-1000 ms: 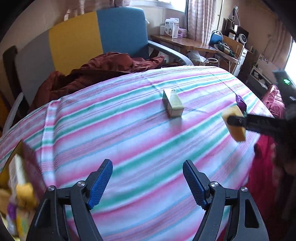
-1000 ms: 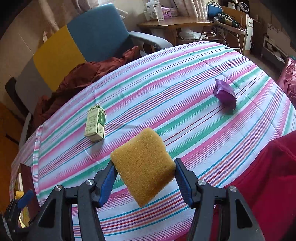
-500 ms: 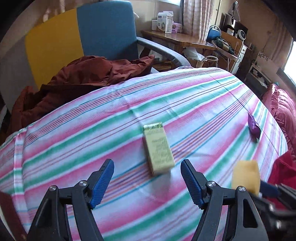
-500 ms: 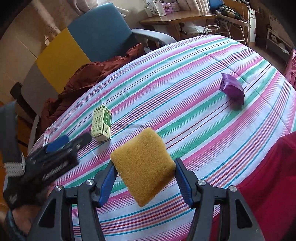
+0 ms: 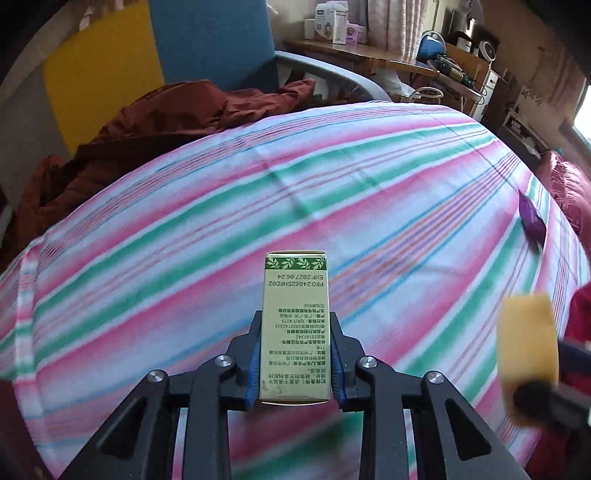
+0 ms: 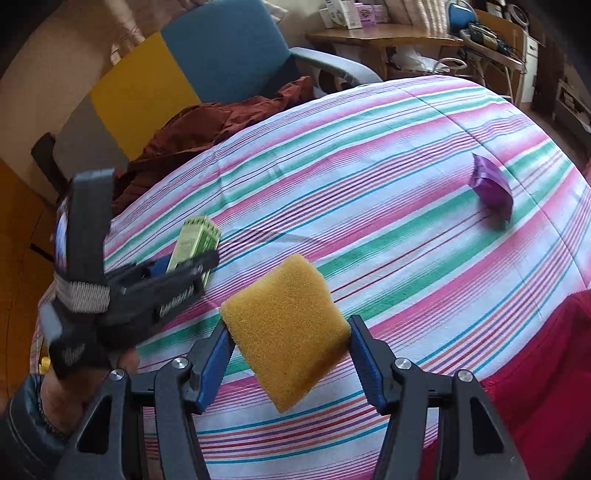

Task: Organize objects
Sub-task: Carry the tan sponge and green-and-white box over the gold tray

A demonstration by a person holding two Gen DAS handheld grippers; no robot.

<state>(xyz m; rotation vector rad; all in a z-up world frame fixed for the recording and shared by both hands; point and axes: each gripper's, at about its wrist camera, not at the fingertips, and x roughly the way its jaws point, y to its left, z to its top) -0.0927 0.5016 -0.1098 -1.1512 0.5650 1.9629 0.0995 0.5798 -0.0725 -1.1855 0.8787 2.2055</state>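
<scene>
A small green carton (image 5: 294, 325) lies lengthwise on the striped cloth, and my left gripper (image 5: 295, 354) is shut on its near half, blue pads pressed on both long sides. In the right wrist view the same carton (image 6: 194, 242) pokes out past the left gripper (image 6: 195, 266) at the left. My right gripper (image 6: 288, 354) is shut on a yellow sponge (image 6: 284, 336) held above the cloth; the sponge (image 5: 526, 339) also shows at the right edge of the left wrist view. A purple packet (image 6: 493, 186) lies on the cloth at the far right.
The striped cloth (image 5: 221, 229) covers a rounded table. A dark red garment (image 5: 166, 122) is heaped on a blue and yellow armchair (image 5: 207, 40) behind it. A wooden desk (image 6: 380, 35) with boxes stands at the back. Red fabric (image 6: 535, 369) lies at the near right.
My left gripper moved in over the green carton and closed on it. The right gripper kept its hold on the sponge and stayed nearly still.
</scene>
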